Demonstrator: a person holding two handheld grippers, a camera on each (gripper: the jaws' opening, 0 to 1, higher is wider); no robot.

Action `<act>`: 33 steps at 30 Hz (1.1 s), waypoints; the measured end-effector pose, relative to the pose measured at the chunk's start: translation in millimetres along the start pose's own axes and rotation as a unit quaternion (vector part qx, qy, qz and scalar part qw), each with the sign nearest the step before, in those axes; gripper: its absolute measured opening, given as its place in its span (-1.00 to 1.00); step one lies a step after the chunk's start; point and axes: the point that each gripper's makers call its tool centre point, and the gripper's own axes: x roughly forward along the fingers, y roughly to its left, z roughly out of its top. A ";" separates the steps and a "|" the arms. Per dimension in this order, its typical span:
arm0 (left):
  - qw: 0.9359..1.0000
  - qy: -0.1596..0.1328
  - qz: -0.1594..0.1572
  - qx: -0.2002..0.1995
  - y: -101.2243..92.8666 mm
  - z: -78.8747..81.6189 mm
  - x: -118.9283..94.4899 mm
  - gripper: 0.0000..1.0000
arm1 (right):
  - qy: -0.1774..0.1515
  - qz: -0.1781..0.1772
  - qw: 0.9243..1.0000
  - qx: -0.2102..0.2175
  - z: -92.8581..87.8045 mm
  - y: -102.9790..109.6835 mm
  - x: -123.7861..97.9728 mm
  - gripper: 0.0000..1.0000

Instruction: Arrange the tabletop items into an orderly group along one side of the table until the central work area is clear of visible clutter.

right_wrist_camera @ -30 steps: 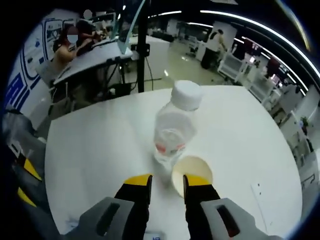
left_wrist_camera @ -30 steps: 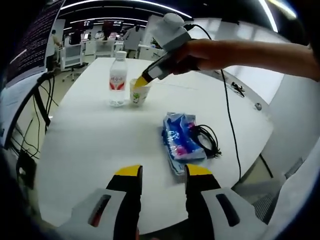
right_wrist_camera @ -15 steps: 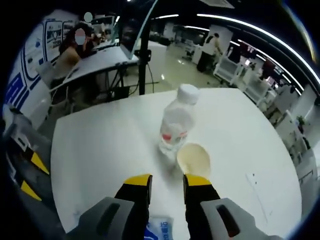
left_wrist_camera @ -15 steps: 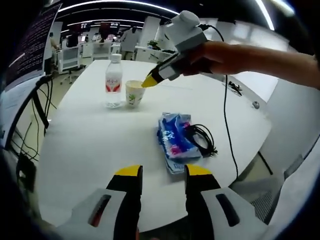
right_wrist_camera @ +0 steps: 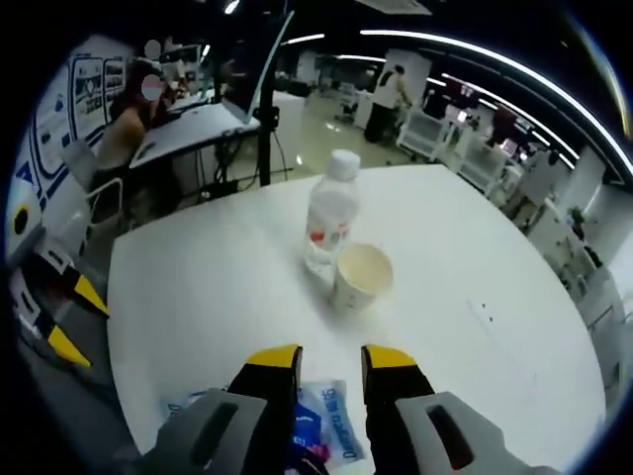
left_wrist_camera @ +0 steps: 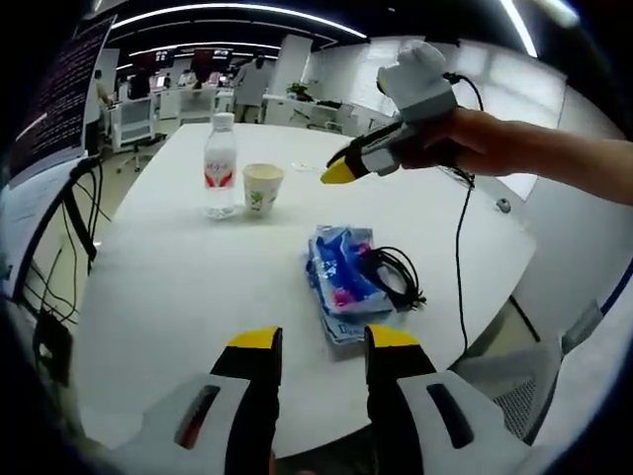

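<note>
Pulled back from the cup since a second ago, the right gripper [left_wrist_camera: 339,174] now hangs in the upper right of the left gripper view, held in a person's hand [left_wrist_camera: 475,146], well apart from the paper cup [left_wrist_camera: 262,187] it was at before; from this side I cannot tell how its jaws stand there, but in the right gripper view its yellow-tipped jaws [right_wrist_camera: 330,358] rise from the bottom edge slightly apart, pinching nothing. The water bottle [left_wrist_camera: 220,166] stands upright in the upper left of the left gripper view, with the paper cup just beside it to the right; in the right gripper view the bottle [right_wrist_camera: 327,219] sits at upper centre and the cup [right_wrist_camera: 361,275] just below and right of it, seemingly touching. At the centre of the left gripper view a blue tissue pack [left_wrist_camera: 338,285] lies flat on the white bench [left_wrist_camera: 168,287], with a coiled black cable [left_wrist_camera: 397,278] against its right side. The left gripper [left_wrist_camera: 323,341] rises from the bottom of its own view, jaws spread and holding nothing, just short of the pack. The same pack [right_wrist_camera: 330,426] peeks between the jaws at the bottom of the right gripper view.
</note>
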 end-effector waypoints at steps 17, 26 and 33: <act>1.000 0.008 -0.013 0.017 -9.4 0.4 5.1 -0.36 | 0.019 -0.038 0.998 0.042 -71.8 7.9 -47.4 -0.56; 0.999 0.015 -0.030 0.009 -25.2 -4.4 9.2 -0.37 | 0.034 -0.055 0.994 0.083 -114.9 22.7 -68.1 -0.57; 0.998 0.032 -0.050 0.022 -33.4 -13.4 21.3 -0.38 | 0.048 -0.063 0.988 0.135 -158.6 40.4 -85.1 -0.57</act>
